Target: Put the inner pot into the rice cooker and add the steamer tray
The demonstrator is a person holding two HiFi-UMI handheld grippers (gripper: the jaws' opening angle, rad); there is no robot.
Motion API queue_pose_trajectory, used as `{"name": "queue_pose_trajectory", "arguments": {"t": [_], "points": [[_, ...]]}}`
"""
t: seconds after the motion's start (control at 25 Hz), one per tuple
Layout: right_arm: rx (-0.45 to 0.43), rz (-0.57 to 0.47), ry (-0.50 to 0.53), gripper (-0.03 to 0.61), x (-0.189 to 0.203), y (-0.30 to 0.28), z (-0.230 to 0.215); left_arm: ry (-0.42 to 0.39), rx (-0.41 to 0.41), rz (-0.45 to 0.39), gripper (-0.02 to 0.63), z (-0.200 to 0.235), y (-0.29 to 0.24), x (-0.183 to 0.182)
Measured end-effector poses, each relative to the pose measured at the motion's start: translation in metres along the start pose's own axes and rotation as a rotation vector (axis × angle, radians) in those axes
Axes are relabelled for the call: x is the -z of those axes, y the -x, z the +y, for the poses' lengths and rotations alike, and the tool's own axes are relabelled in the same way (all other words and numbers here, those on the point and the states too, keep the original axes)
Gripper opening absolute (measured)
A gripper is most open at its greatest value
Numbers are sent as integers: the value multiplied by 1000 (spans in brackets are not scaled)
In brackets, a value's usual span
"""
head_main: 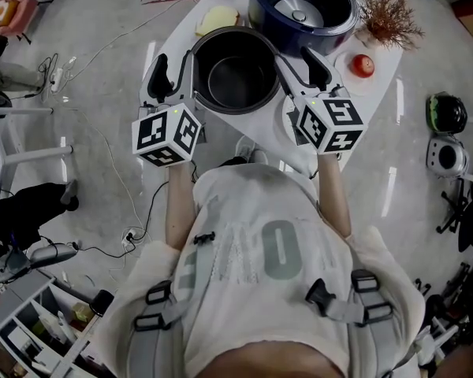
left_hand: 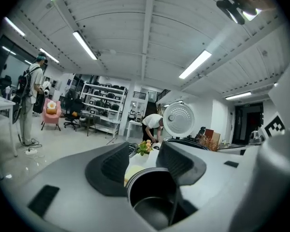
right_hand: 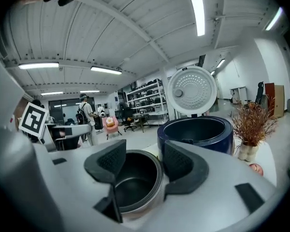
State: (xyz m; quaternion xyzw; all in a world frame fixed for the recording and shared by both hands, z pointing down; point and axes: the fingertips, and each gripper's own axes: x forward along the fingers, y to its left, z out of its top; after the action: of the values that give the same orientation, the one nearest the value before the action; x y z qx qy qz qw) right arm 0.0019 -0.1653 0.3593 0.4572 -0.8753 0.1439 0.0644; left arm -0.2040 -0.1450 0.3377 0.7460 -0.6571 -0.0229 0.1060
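Note:
The dark inner pot [head_main: 235, 69] with its metal rim stands on the white table [head_main: 378, 85], just in front of the dark blue rice cooker [head_main: 302, 6], whose lid [right_hand: 192, 91] is up. My left gripper [head_main: 173, 73] is at the pot's left side and my right gripper [head_main: 301, 69] at its right side. Both are open. In the left gripper view the pot [left_hand: 152, 197] shows low between the spread jaws of the left gripper [left_hand: 144, 161], with no pad pressing on it. The right gripper view shows the same: the pot [right_hand: 135, 182] lies below the right gripper [right_hand: 144, 161], and the cooker [right_hand: 195, 132] is behind. I see no steamer tray.
A pale yellow object [head_main: 217, 18] lies behind the pot on the left. A vase of dried twigs [head_main: 390, 14] and a red apple on a plate [head_main: 363, 65] stand at the table's right. Cables and gear lie on the floor around.

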Motion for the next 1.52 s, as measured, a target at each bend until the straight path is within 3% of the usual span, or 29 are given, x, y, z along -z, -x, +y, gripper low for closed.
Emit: {"name": "queue_pose_trajectory", "arguments": {"t": [0.2,0.32,0.6,1.28,1.52], "points": [[48,98,18,275,22,-17,-4,41,-43,113,214,18,-8,33],[75,149,29,275,33,-22,-9,43,-29,203,249,19,-10,58],[129,254,14,272,68,-42,-21,152,-31,374,270,33,-17,113],[158,350,-142,213,122,-59,-34,294,-21,465,178,43,-20,151],[170,344,-174,161,123,-60,-31,257,-8,474,122,38,-22,148]]}}
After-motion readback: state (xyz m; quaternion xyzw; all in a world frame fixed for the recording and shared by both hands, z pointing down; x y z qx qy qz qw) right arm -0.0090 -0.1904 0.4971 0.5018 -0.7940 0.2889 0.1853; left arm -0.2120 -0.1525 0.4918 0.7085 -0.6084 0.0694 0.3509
